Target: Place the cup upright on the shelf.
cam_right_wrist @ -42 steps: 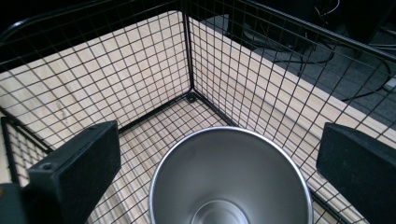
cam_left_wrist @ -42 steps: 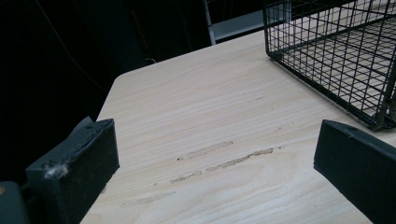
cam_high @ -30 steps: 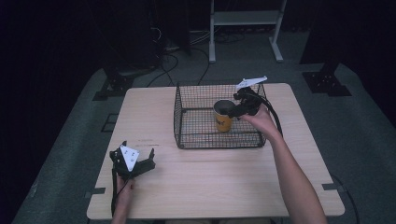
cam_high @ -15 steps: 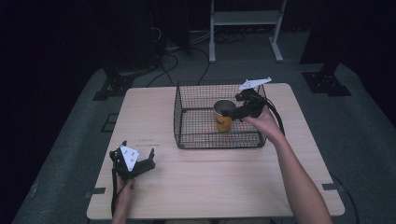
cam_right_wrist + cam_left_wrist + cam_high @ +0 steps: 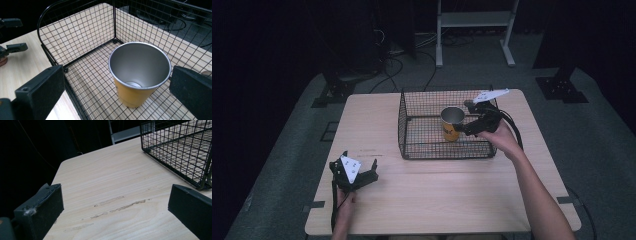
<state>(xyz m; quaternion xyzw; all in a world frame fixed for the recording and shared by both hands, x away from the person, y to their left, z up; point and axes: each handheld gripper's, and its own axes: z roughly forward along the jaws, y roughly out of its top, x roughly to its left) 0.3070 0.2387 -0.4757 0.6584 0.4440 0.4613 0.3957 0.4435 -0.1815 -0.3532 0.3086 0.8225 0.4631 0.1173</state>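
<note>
Yellow cup now stood upright in wire basket, near table's far edge. Right gripper spread wide, cup released since earlier. Left gripper wide, idle by near-left corner.

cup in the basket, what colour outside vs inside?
The cup is orange-yellow outside, bare silver metal inside; clearest in the right gripper view.

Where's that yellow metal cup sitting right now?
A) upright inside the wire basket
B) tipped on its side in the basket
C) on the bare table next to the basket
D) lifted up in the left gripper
A: the cup stands upright, mouth up, on the floor of the wire basket.
</note>
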